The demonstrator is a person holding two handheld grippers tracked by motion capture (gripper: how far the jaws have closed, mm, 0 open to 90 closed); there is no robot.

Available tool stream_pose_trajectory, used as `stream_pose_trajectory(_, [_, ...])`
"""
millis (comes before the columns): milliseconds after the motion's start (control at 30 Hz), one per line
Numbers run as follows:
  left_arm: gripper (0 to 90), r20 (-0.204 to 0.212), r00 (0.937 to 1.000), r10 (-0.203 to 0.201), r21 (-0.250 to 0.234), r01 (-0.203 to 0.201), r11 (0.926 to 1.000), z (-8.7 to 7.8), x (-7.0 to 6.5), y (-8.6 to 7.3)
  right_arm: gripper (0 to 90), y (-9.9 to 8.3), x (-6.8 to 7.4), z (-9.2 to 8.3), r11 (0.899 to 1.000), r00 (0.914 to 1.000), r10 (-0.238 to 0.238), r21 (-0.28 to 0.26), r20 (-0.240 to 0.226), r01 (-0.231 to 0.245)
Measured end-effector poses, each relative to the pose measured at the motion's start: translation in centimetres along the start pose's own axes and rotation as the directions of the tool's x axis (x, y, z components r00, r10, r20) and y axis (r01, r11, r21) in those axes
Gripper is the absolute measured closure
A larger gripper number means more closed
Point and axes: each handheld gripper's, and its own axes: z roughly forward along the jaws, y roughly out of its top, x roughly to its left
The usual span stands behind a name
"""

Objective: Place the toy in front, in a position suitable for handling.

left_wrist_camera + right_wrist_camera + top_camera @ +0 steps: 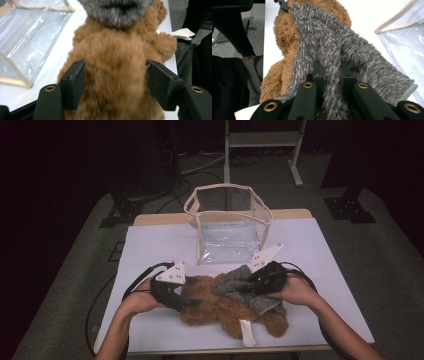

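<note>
The left gripper (192, 296) is at the left side of a brown teddy bear (220, 312) that lies on the white surface (150, 245), close to the person. Its jaws stand part way open on both sides of the bear's furry body. I cannot tell if they squeeze the fur or just sit beside it. If they do not hold, the bear could slide or turn when the other side pulls.

In the middle, farther back, stands a clear bag (229, 227) with a cream edge, open at the top.

The right gripper (245, 287) is over the bear's right side. Its jaws are pinched tight on a fold of a fuzzy grey cloth (235, 285) that lies over the bear. The fold is thin, so it could slip out. A hard pull could also drag the bear along or bump the bag over.
</note>
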Motion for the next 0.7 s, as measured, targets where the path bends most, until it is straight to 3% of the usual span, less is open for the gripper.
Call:
stream_pose_trajectory(167, [35.0, 0.017, 0.9998, -0.010, 0.030, 0.009, 0.9995, 0.9, 0.1, -0.6, 78.9, 0.1, -0.1, -0.2, 1.000, 1.0000, 0.001, -0.009, -0.004, -0.001])
stream_pose_trajectory(300, [35.6, 0.011, 0.9997, -0.021, 0.033, 0.021, 0.9993, 0.8, 0.3, -1.0, 78.8, 0.3, -0.3, -1.5, 0.999, 0.9999, 0.011, -0.046, 0.011, -0.010])
stream_pose_trajectory(533, [34.1, 0.008, 0.9998, -0.019, 0.038, 0.019, 0.9991, 0.7, 0.5, -0.8, 78.7, -2.1, -0.6, -4.0, 0.994, 0.9972, 0.071, -0.084, 0.026, -0.068])
stream_pose_trajectory(700, [31.3, 0.003, 0.9998, -0.021, 0.040, 0.020, 0.9990, 0.5, 0.4, -0.4, 78.7, -3.3, -0.3, -3.7, 0.993, 0.9959, 0.086, -0.082, 0.028, -0.083])
